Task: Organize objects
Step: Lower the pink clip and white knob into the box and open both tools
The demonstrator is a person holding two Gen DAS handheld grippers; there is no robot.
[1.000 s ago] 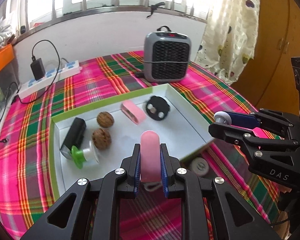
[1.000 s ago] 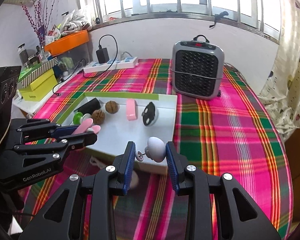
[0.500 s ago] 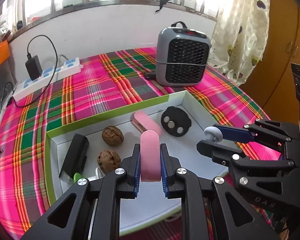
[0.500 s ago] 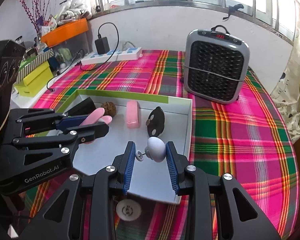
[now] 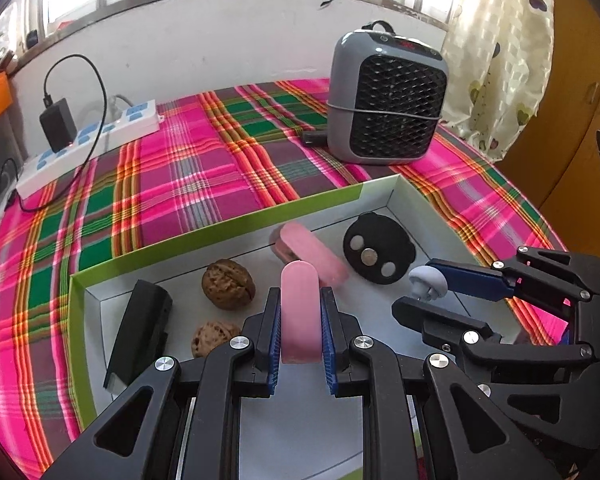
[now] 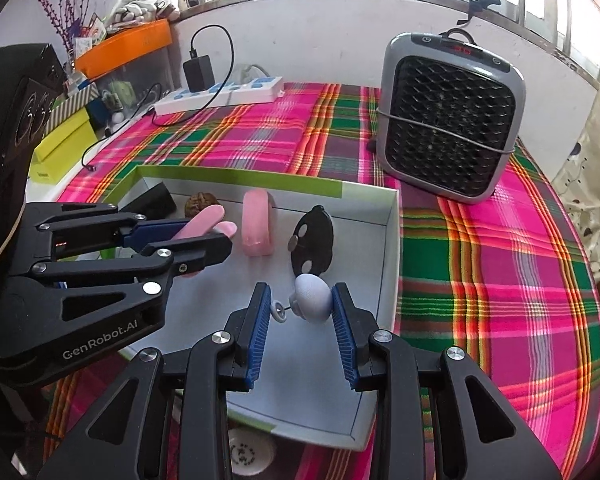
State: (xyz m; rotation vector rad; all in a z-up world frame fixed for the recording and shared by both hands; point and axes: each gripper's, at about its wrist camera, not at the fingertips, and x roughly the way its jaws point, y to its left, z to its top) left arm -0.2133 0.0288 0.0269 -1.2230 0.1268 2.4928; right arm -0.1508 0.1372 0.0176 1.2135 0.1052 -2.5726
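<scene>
Plaid cloth carries the white tray [image 5: 236,222]. I hold both grippers over it: left gripper [image 5: 300,330] clamped flat on a stiff, light pink bar [image 5: 300,312]; right gripper [image 6: 299,314] partly closed across a small, smooth grey knob [image 6: 312,298], which looks slippery.

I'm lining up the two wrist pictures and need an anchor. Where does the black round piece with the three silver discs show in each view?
Left wrist: the black round piece lies in the white tray, right of centre, right of the pink block.
Right wrist: the same piece sits at picture centre, just beyond the right gripper.
Shared landmark: the grey heater, beyond the tray's far right corner in both.
</scene>
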